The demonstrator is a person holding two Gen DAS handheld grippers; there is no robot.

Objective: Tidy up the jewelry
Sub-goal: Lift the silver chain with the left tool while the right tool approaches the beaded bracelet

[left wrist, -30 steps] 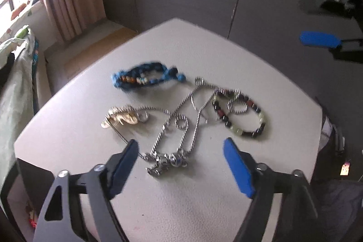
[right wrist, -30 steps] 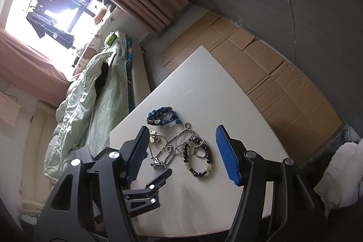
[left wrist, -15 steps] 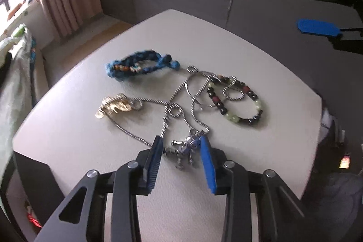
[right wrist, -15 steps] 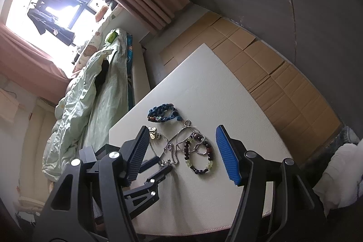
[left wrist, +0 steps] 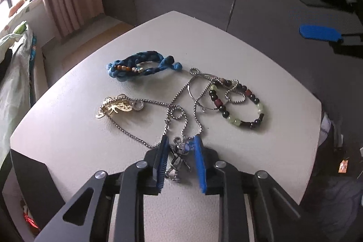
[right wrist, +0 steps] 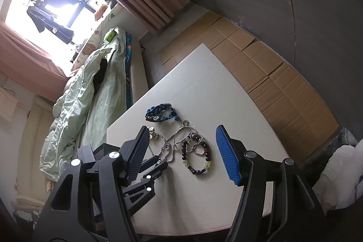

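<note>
Lying near the table's point(left wrist: 74, 144) front edge, the silver pendant point(left wrist: 178, 157) of the chain necklace point(left wrist: 181, 103) sits between my left gripper point(left wrist: 180, 161) pads, whose jaws have just been closing around it; the pads look pressed onto it. Its chain runs away across the top, tangled with a thin ring and the beaded bracelet point(left wrist: 240, 103) to the right. I see the gold charm point(left wrist: 115, 106) on the left and the blue braided bracelet point(left wrist: 140, 67) further back, apart from the chain. Beyond the braid the tabletop is bare right up to its far corner, and a wide bare strip runs along the right edge. My left gripper tilts steeply down at the table. My right gripper point(right wrist: 181, 153) hangs above the near side, jaws spread wide with nothing between them.
</note>
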